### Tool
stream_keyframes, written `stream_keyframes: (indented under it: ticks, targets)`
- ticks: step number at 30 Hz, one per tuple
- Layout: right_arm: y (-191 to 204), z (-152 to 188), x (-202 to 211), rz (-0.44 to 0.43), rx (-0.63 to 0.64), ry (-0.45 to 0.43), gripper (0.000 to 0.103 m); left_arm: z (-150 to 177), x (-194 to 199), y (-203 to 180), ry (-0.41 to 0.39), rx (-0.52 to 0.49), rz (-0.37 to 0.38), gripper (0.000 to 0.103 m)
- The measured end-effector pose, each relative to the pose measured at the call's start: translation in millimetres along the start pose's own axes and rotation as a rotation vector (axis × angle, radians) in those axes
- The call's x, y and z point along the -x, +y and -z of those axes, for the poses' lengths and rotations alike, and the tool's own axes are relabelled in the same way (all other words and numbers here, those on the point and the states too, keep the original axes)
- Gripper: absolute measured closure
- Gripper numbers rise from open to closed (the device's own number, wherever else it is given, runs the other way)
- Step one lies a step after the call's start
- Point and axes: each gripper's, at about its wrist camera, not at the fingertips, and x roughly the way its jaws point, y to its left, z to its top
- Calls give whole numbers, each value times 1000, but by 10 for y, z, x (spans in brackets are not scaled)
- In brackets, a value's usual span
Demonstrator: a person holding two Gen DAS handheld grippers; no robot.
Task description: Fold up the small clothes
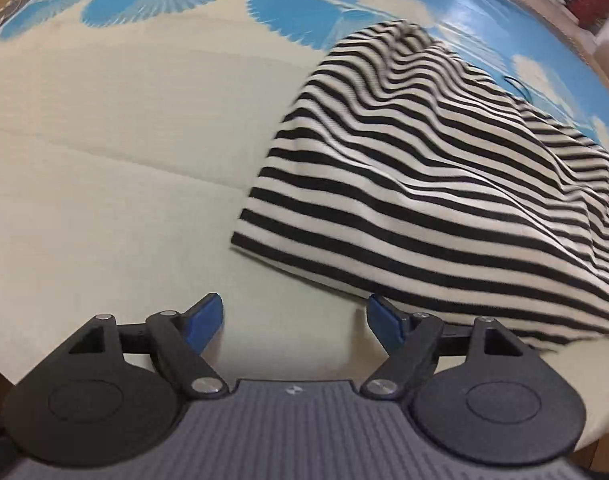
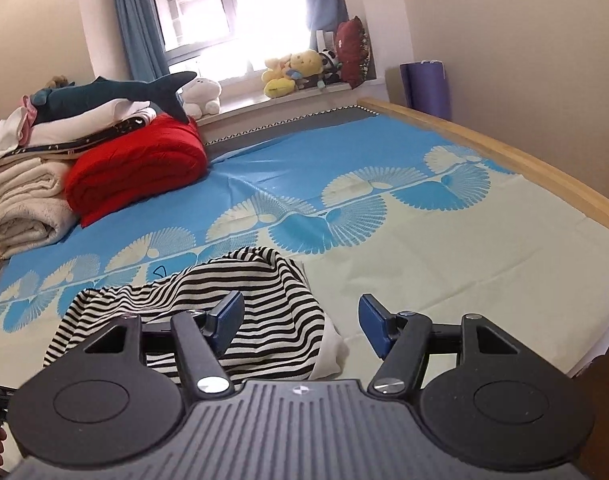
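Observation:
A black-and-white striped garment [image 1: 436,184] lies bunched on the cream and blue bed cover [image 1: 104,160]. In the left wrist view it fills the right half, and my left gripper [image 1: 294,320] is open and empty just in front of its near hem, with the right fingertip close to the cloth. In the right wrist view the garment [image 2: 260,304] lies low and left of centre. My right gripper [image 2: 300,320] is open and empty above its right edge, with the left finger over the stripes.
A red folded quilt [image 2: 140,168] and a stack of folded towels [image 2: 24,204] with a plush shark [image 2: 104,94] sit at the far left of the bed. Soft toys [image 2: 296,72] line the windowsill. A wooden bed rail [image 2: 524,164] runs along the right.

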Motion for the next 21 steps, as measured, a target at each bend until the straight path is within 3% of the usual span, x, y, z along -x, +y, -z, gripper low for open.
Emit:
stream_keyframes:
  ticks: [2, 5, 11, 16, 19, 21]
  targets:
    - [28, 12, -16, 0, 8, 3, 38, -21, 2, 55, 6, 42, 27, 20]
    - [41, 18, -49, -5, 18, 7, 37, -49, 97, 102, -41, 62, 26, 20]
    - [19, -9, -194, -5, 5, 21, 36, -59, 299, 219, -111, 122, 98, 22]
    - [-82, -5, -433, -12, -53, 49, 36, -96, 268, 284, -90, 143, 153, 23]
    - [-100, 32, -677, 30, -42, 106, 36, -92, 171, 320, -33, 189, 211, 23]
    - [-115, 61, -854, 52, -47, 153, 36, -106, 125, 304, -29, 205, 210, 23]
